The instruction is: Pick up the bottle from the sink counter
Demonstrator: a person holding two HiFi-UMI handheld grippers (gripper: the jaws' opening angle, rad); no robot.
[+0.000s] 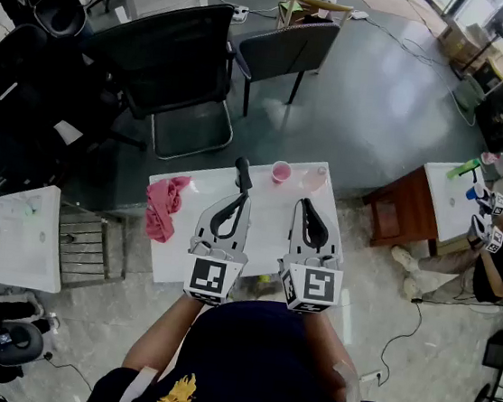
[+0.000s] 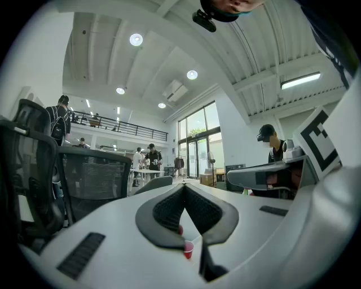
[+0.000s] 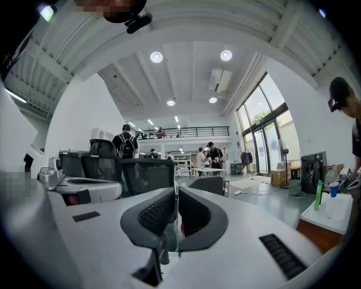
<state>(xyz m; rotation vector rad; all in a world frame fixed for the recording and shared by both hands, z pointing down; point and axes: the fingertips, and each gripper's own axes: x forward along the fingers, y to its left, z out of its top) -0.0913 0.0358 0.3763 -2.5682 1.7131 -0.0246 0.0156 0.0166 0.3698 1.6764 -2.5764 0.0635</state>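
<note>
Since neither tool has anything in it, I'd call this the very start, with the pickup itself not begun. The left tool (image 2: pixel 183 189) has its tips pinched together, with a gap lower down that a pink cup (image 2: pixel 188 248) shows through. The right tool (image 3: pixel 176 192) shows only a thin slit between its jaws, and I can't see anything gripped.

Both hover low over the small white tabletop (image 1: pixel 266 229), side by side, pointing away from the person. The bottle (image 1: pixel 243 174), if that dark slim thing is it, sits on the tabletop right at the left tool's tip. From above I can't tell whether it's touching or just short.

The pink cup is near it to the right, with a pale see-through thing (image 1: pixel 315 178) beside that and a pink cloth (image 1: pixel 164 205) at the left edge.

My guess at what's left: open a tool, get round the bottle, close, lift.

Hard to make out: each tool's own jaws block the bottle from its camera, so its shape, its cap and whether it's standing or lying are guesses. The tabletop's near edge is hidden under the tools and the person.
</note>
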